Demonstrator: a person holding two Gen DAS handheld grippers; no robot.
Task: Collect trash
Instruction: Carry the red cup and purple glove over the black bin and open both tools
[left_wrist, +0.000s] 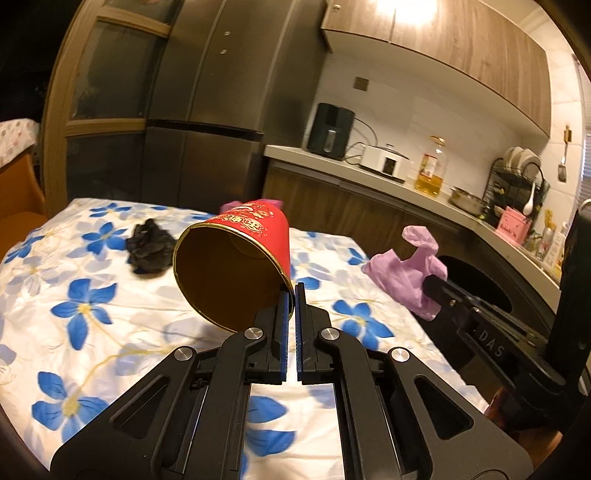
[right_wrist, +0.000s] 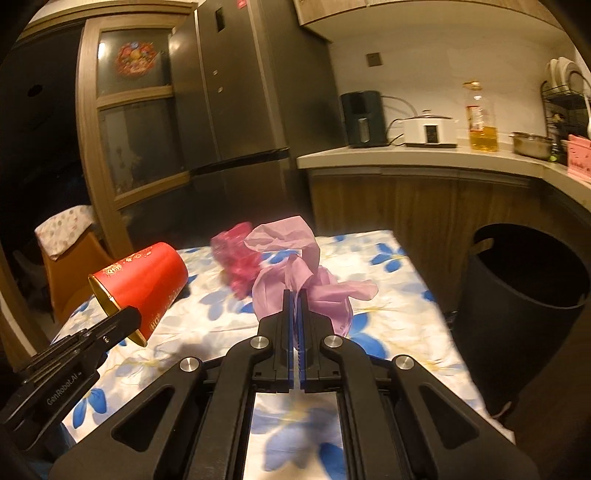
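left wrist: red cup (left_wrist: 236, 266) looks empty.

both the left gripper (left_wrist: 291, 295) and the right gripper (right_wrist: 294, 299) tilt slightly downward, fingers clamped together.

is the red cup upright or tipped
Tipped: the red cup hangs sideways from the left tool, pinched by its rim, its open mouth facing the camera.

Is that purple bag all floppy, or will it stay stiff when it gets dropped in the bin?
Probably floppy: the purple bag droops in crumpled folds around the right gripper, which pinches it. It looks thin and light, so it may drift rather than drop straight into the black bin. It seems unlikely to break.
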